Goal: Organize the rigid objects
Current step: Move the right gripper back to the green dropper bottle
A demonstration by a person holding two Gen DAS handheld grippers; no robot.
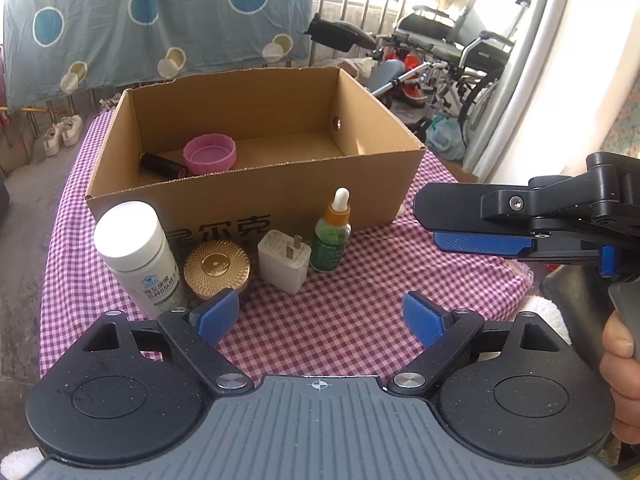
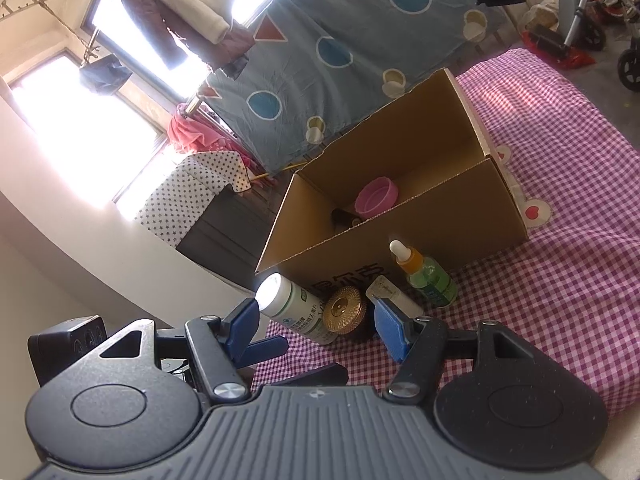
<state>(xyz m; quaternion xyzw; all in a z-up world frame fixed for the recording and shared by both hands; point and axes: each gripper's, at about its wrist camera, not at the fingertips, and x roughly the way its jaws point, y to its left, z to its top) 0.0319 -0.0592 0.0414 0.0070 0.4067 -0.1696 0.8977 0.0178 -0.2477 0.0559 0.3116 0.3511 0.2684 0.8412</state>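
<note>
Black cylinder [image 1: 162,164] in box [image 1: 256,204], part hidden by wall; type unclear, poss. battery. Left gripper [image 1: 320,314] and right gripper [image 2: 316,326] spread, empty.

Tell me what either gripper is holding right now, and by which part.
Nothing is held. The left gripper and the right gripper both stand open and empty, short of the items lined up in front of the cardboard box.

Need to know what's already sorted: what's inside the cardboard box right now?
Inside the cardboard box: a pink lid and a black cylinder lying beside it, both near its left end. The front wall hides the floor strip just behind it.
</note>
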